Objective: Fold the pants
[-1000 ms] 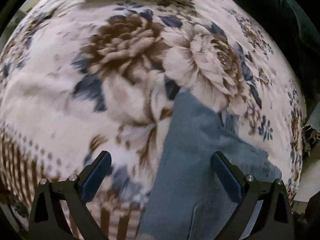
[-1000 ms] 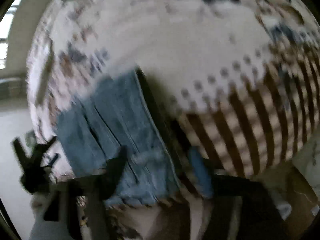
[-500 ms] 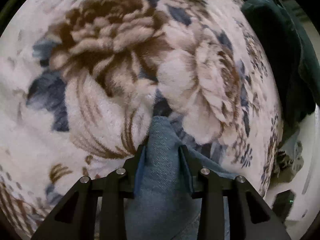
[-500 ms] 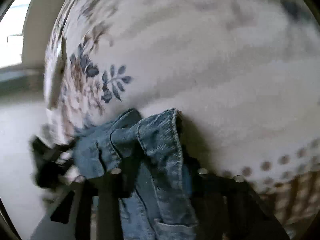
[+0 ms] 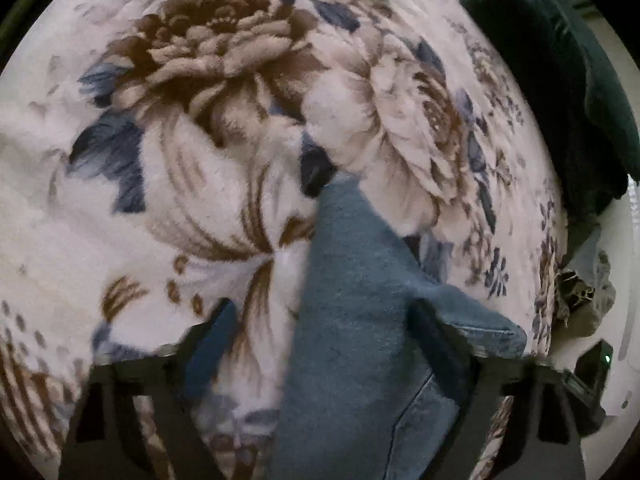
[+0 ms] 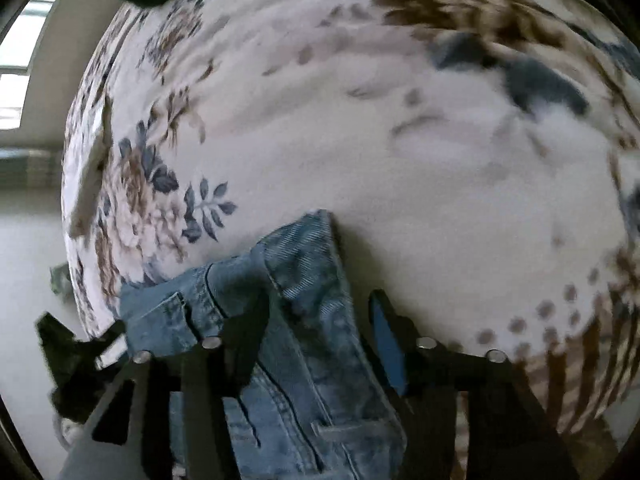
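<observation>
Your faded blue denim pants (image 5: 352,320) lie on the plush cream blanket with brown and blue flowers (image 5: 208,128). Both grippers are opening: the left gripper (image 5: 320,332) and right gripper (image 6: 316,320) straddle denim, pads apparently clear of it. Lift away carelessly and a finger could snag the fold, dragging it askew. Only the right view shows the waistband and belt loop; the left shows plain cloth.

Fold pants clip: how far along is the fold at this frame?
Early stage. Done: the jeans lie on the floral blanket, one end bunched. In hand: nothing gripped; left gripper and right gripper straddle denim with jaws opening, pads clear. Left: no neat fold is visible yet, so most of it.
</observation>
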`<state>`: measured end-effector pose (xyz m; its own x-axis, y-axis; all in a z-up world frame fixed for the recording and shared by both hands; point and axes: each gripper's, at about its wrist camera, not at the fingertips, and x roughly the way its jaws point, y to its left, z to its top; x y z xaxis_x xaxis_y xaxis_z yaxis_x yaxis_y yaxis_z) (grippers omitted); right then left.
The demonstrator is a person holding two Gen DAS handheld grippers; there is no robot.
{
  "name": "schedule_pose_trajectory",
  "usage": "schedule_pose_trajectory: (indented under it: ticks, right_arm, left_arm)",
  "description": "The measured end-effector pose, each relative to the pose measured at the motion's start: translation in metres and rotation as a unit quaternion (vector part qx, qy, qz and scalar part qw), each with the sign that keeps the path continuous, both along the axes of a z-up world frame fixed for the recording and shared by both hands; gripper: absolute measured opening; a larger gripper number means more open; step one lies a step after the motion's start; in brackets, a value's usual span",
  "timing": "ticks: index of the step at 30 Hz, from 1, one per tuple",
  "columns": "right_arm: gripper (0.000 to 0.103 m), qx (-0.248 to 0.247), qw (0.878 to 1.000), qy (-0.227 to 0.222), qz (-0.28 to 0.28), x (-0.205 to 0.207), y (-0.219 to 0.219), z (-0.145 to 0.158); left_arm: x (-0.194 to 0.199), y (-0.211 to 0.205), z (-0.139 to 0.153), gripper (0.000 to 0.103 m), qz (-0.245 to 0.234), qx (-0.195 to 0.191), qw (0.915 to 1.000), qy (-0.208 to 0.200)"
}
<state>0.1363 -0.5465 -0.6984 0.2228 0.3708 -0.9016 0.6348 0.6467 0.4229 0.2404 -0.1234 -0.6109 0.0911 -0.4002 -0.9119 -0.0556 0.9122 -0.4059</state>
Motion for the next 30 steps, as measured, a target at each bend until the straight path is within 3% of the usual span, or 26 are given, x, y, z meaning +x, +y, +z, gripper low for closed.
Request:
schedule_pose_trajectory:
  ticks: [1,4,6,8,9,11,14,19,21,27,30]
  right_arm:
    - [0.055,0.005,1.000,0.003,-0.009,-0.008,-0.002,0.002]
    - [0.055,0.019,0.999,0.011,-0.037,-0.046,-0.005,0.011]
    - [0.055,0.033,0.998,0.006,-0.061,-0.078,-0.003,0.018]
    - [0.061,0.062,0.995,-0.003,-0.081,-0.102,0.000,0.019]
    - [0.068,0.091,0.992,-0.010,-0.088,-0.111,0.006,0.015]
    - [0.072,0.149,0.985,-0.017,-0.084,-0.119,0.025,0.000]
    - [0.082,0.166,0.984,-0.016,-0.059,-0.119,0.052,-0.021]
    - [0.082,0.196,0.977,-0.026,-0.082,-0.110,0.071,-0.066]
    - [0.084,0.211,0.972,-0.057,-0.089,-0.100,0.076,-0.075]
    - [0.084,0.254,0.951,-0.140,-0.105,-0.085,0.079,-0.053]
    - [0.084,0.214,0.971,-0.100,-0.048,-0.076,0.086,-0.063]
  left_arm:
    - [0.001,-0.001,-0.005,0.043,0.000,-0.020,0.9998,0.003]
    - [0.005,0.004,-0.014,0.042,0.027,-0.028,0.9991,0.019]
    - [0.008,0.017,-0.023,0.042,0.070,-0.073,0.9937,0.048]
    - [0.006,0.027,-0.022,0.048,0.091,-0.101,0.9890,0.058]
    - [0.002,0.028,-0.016,0.051,0.087,-0.108,0.9888,0.056]
    - [-0.010,0.027,-0.004,0.080,0.060,-0.092,0.9928,0.048]
    - [-0.039,0.025,0.007,0.095,0.020,-0.081,0.9961,0.028]
    - [-0.078,0.027,-0.017,0.096,0.006,-0.107,0.9924,0.061]
    - [-0.085,0.026,-0.024,0.096,0.011,-0.117,0.9912,0.061]
    - [-0.085,0.027,-0.029,0.096,0.031,-0.138,0.9882,0.058]
    - [-0.084,0.025,-0.033,0.098,0.024,-0.139,0.9884,0.057]
